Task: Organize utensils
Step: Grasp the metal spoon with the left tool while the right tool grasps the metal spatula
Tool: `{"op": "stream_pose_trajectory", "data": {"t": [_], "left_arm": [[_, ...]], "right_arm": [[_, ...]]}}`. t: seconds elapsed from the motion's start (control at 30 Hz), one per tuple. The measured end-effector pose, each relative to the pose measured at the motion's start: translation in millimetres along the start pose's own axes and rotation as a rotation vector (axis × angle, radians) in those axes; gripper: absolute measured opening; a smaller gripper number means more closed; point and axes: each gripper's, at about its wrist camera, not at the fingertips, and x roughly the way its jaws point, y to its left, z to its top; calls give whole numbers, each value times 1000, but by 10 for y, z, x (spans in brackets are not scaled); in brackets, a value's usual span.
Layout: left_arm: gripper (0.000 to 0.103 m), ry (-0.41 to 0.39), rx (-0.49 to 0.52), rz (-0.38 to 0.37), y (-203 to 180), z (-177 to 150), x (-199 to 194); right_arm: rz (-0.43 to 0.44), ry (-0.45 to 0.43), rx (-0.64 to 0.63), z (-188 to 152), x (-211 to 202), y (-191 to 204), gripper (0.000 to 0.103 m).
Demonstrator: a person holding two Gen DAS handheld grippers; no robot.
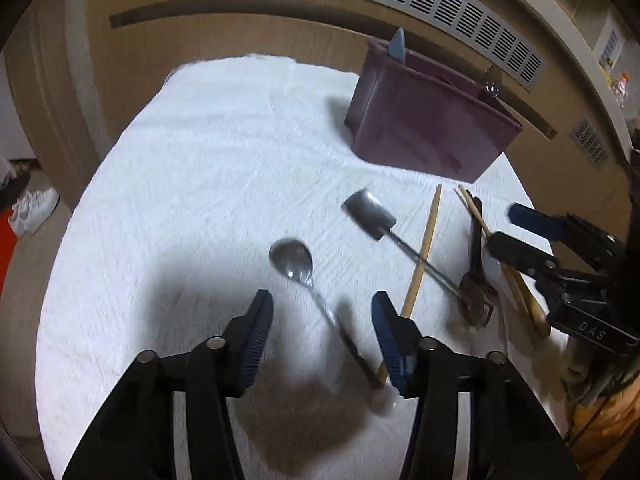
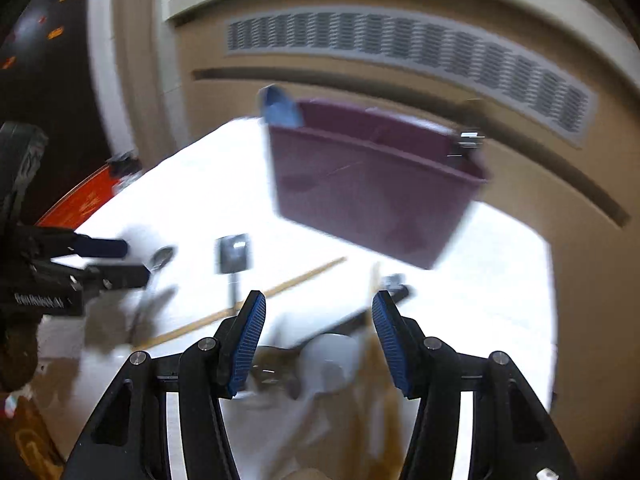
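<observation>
Our left tongs (image 1: 322, 312) hang half open over a spoon's (image 1: 291, 259) handle – gripping nothing. Right tongs (image 2: 319, 308) gape too – empty above blurry utensils, the purple bin (image 2: 372, 188) beyond.

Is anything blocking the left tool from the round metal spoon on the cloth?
Nothing visible does. The left tool stands open with the spoon's handle between its fingers; a wooden chopstick lies just beside.

A caddy (image 1: 428, 128) is standing on the cloth (image 1: 200, 184) at one o'clock; a spoon (image 1: 292, 260) is lying centre, a spatula (image 1: 370, 216) and chopstick (image 1: 426, 248) at three.
</observation>
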Motion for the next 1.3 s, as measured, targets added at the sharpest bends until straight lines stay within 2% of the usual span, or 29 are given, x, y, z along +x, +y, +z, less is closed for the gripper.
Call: {"op": "stream_pose_trajectory", "data": {"t": [0.03,0.1,0.17,0.3,0.43,0.57,0.6,0.7,0.77,0.87,0.9,1.17,1.3], "left_arm": [[50,-6,-8,8,21,-17,-26],[51,-25,-21,55,71,-16,-82],[51,-41,-10,100,118,-21,-135],[51,-65,5,140,214,-72,-240],[52,-59,-34,136,357,-89,-241],[52,-26,-64,98,399,-78,-146],[52,-19,-68,85,395,-72,-134],[52,-1,-77,58,349,-59,-96],[52,2,-69,63,306,-57,-88],[52,4,-64,64,284,-53,-88],[52,6,-62,68,282,-53,-87],[53,19,-68,78,313,-50,-38],[53,38,-75,60,288,-28,-17]], "right_arm": [[50,22,-14,36,69,57,52],[130,68,-46,128,238,172,43],[149,98,-86,209,420,295,39],[181,164,-121,364,819,464,36],[158,191,-153,425,1020,571,36],[119,194,-182,445,1046,637,34],[116,196,-181,443,1043,634,23],[126,197,-175,450,1013,597,14],[142,195,-161,428,971,565,14],[125,193,-154,381,935,517,29],[112,183,-152,371,911,505,30],[130,207,-159,413,994,516,32],[122,218,-159,418,969,532,29]]}}
